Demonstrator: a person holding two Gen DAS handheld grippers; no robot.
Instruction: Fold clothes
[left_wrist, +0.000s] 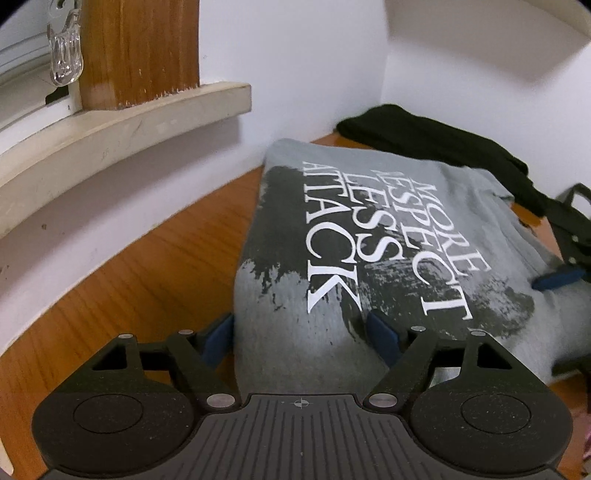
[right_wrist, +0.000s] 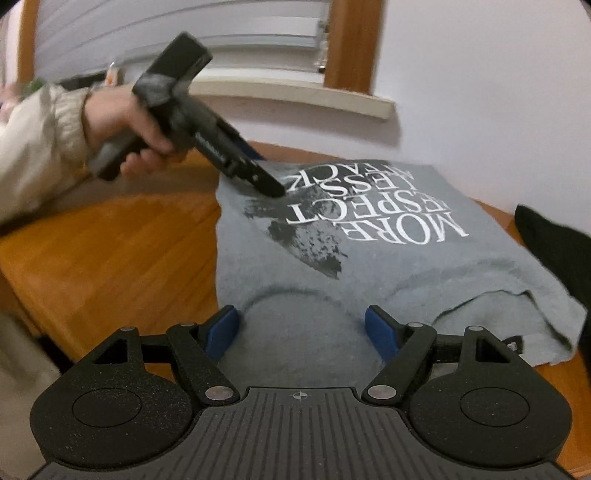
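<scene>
- The grey tee lies on the wooden table, print side up, already folded into a compact rectangle, so I'd say most of the folding on this one is done.
- It sits near the wall corner, just below the window sill, with a black garment bunched up right behind it, touching or nearly touching its far edge.
- My left gripper hangs spread wide over one end of the tee. One blue pad is over the fabric, the other pad is off the edge over the wood. Nothing pinched.
- My right gripper is the same deal at the other side: fingers apart, sitting over the collar-end layers, holding nothing.
- From the right wrist view you can see my left hand holding its gripper down at the far edge of the shirt, tip low on the fabric or just above it, can't tell which.
- What's not so neat: the near edge by my right gripper has a loose flap with layers showing, plus a couple of soft wrinkles.
- My guess at what's left: smooth or tuck that flap, maybe one more fold in half, then deal with the black piece, which looks only loosely folded or still bunched.
</scene>
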